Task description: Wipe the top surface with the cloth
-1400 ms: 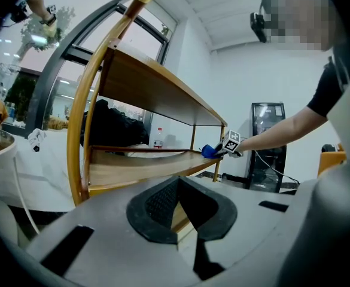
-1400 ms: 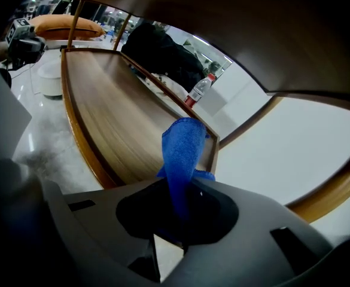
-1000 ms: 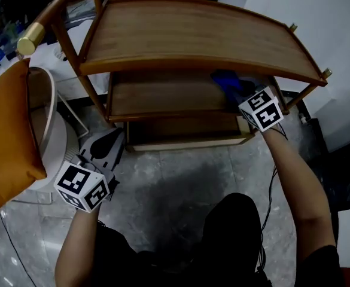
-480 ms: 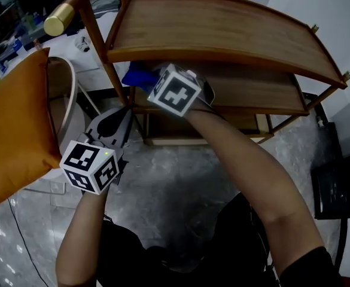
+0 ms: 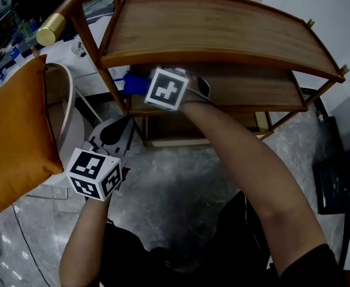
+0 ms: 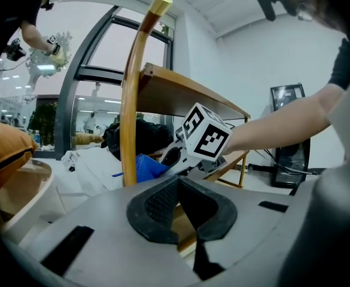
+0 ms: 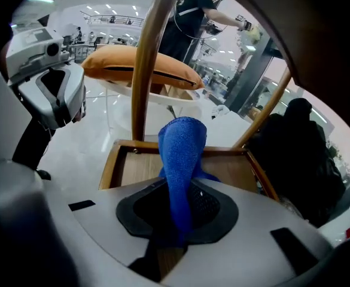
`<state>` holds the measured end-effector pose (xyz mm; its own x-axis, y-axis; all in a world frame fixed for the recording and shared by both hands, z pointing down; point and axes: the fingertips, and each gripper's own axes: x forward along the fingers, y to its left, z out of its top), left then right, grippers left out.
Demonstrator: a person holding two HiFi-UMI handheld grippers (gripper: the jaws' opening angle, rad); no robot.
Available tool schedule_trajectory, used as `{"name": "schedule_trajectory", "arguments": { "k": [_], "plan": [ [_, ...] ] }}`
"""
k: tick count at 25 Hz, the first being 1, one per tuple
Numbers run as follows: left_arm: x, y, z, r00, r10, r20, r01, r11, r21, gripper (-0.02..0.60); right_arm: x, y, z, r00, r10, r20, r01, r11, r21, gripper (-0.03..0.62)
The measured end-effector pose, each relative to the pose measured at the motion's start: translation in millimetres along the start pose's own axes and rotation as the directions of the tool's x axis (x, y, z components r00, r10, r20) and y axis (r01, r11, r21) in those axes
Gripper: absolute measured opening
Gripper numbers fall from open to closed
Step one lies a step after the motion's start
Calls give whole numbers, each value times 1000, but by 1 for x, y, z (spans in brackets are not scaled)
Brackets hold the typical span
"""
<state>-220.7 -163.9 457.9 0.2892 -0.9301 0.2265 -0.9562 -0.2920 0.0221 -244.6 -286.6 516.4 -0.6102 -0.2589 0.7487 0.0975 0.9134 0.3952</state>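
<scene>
Both fingers sets are closed: the right gripper (image 5: pixel 146 86) pinches the cloth (image 7: pixel 182 148) at the middle shelf's (image 5: pixel 252 91) left end, for lifting onto the top shelf (image 5: pixel 216 28), while the left gripper (image 6: pixel 178 184) hangs empty, near and clear.

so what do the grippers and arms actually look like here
The left gripper and right gripper match: light grey shells with black textured jaw pads. Each carries a white cube with black square markers, the left cube and the right cube. Forearms are bare; a black short sleeve shows on the right arm.
</scene>
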Motion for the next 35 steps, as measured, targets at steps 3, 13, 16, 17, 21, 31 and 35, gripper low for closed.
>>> {"name": "schedule_trajectory", "arguments": {
  "k": [3,13,16,17,21,31,35],
  "plan": [
    [9,-16,-3,999,-45,2,45,999,16,12,-9,-9,-25,999,-11,-41,11,1000,3,75],
    [48,-64,-15,987,-162,-13,162,987,18,12,-62,-47,-134,979,-90,-182,105,991,78,74],
    [57,-89,-13,976,-215,-14,216,976,39,12,-83,-59,-173,965,-120,-232,151,981,120,72],
    [59,-97,-10,973,-232,-9,233,971,50,12,-91,-63,-185,961,-128,-246,165,977,134,72],
    [68,-117,-2,958,-285,17,284,957,56,12,-116,-75,-223,949,-153,-277,206,962,177,72],
    [83,-158,-9,933,-359,2,359,932,60,12,-179,-90,-314,892,-208,-403,325,912,249,71],
    [89,-165,-11,927,-375,-6,375,925,60,12,-209,-102,-348,831,-275,-483,425,875,233,71]
  ]
}}
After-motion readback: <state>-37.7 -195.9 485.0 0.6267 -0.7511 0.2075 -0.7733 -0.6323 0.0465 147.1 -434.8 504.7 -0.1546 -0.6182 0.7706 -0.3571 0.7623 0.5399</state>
